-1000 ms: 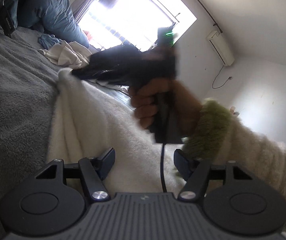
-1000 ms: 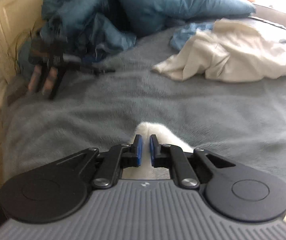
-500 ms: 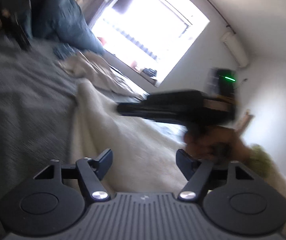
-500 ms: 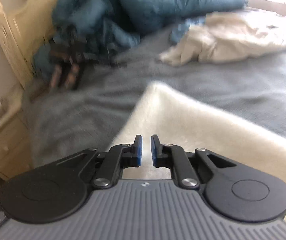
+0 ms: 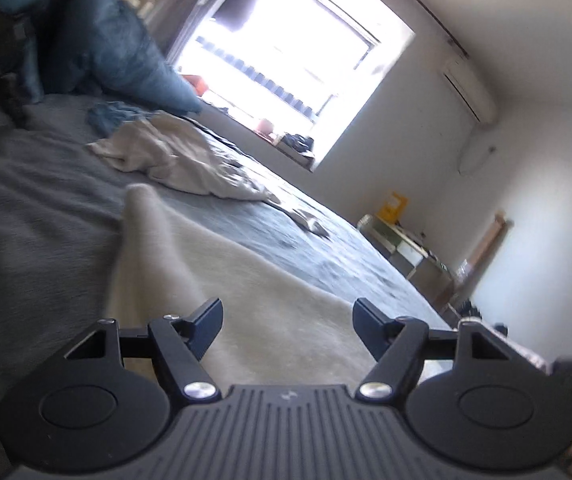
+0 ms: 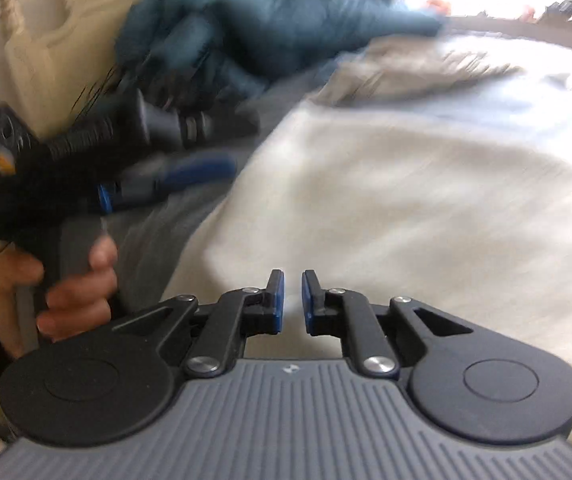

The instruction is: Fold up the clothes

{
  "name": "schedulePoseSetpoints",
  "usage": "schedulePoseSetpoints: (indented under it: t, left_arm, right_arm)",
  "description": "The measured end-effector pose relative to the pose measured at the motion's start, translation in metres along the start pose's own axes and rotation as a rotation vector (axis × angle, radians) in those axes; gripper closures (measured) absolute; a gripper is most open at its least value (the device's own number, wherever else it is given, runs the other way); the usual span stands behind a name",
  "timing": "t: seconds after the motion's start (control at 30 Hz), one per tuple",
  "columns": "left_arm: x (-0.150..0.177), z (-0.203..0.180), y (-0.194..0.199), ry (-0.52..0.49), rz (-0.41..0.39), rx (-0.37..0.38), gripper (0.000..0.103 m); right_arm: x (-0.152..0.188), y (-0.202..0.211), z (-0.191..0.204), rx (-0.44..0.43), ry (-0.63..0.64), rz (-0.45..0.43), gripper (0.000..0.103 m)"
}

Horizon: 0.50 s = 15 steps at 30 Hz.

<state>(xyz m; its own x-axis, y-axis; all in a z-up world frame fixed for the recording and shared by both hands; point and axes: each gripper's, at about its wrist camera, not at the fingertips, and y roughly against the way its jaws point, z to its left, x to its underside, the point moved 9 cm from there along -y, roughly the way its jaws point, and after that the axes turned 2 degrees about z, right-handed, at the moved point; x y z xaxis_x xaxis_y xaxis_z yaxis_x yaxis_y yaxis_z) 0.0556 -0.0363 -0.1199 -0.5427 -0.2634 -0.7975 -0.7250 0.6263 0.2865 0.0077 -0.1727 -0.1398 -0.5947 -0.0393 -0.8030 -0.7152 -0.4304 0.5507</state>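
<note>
While the left wrist view looks across the grey bed (image 5: 26, 216), the left tool (image 5: 287, 322) hangs with jaws wide apart and nothing between them, just after opening a little further, above the cream fleece garment (image 5: 246, 288) lying on the bed; a crumpled white cloth (image 5: 174, 156) lies beyond. From the right wrist view, the right tool (image 6: 289, 300) is nearly shut on a fold of the same fleece, apparently dragging it across. Next, likely, laying that fold flat and letting go
</note>
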Motion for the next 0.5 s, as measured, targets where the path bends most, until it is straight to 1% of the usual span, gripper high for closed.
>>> schedulePoseSetpoints:
  t: [0.07,0.1,0.13,0.17,0.2,0.27,0.33,0.4,0.47,0.5]
  left_arm:
    - [0.008,-0.004,-0.012,-0.026,0.026,-0.013,0.031]
    - [0.014,-0.002,-0.018,-0.032,0.045,-0.032,0.031]
    - [0.021,0.004,-0.021,-0.036,0.068,-0.06,0.031]
    - [0.027,0.011,-0.023,-0.036,0.087,-0.081,0.035]
    - [0.03,0.017,-0.021,-0.037,0.097,-0.078,0.04]
    - [0.029,0.022,-0.015,-0.04,0.112,-0.055,0.041]
    - [0.021,0.022,-0.008,-0.045,0.126,-0.044,0.036]
    - [0.01,0.011,-0.009,-0.071,0.11,-0.028,0.027]
    - [0.002,-0.003,-0.02,-0.101,0.102,-0.008,0.025]
    - [0.0,-0.011,-0.029,-0.111,0.104,-0.001,0.025]
  right_arm:
    - [-0.01,0.011,-0.024,0.079,-0.007,-0.054,0.094]
    - [-0.006,0.012,-0.038,0.148,0.014,-0.052,0.094]
    - [0.004,0.014,-0.052,0.241,0.062,-0.031,0.094]
    - [0.017,0.016,-0.066,0.334,0.116,-0.004,0.095]
    - [0.033,0.023,-0.077,0.396,0.164,0.014,0.094]
    - [0.057,0.048,-0.084,0.392,0.181,-0.02,0.094]
    - [0.063,0.072,-0.091,0.351,0.118,-0.026,0.095]
    - [0.051,0.086,-0.096,0.33,0.062,-0.044,0.093]
    - [0.03,0.087,-0.097,0.348,0.076,-0.097,0.093]
    - [0.018,0.082,-0.098,0.347,0.093,-0.124,0.093]
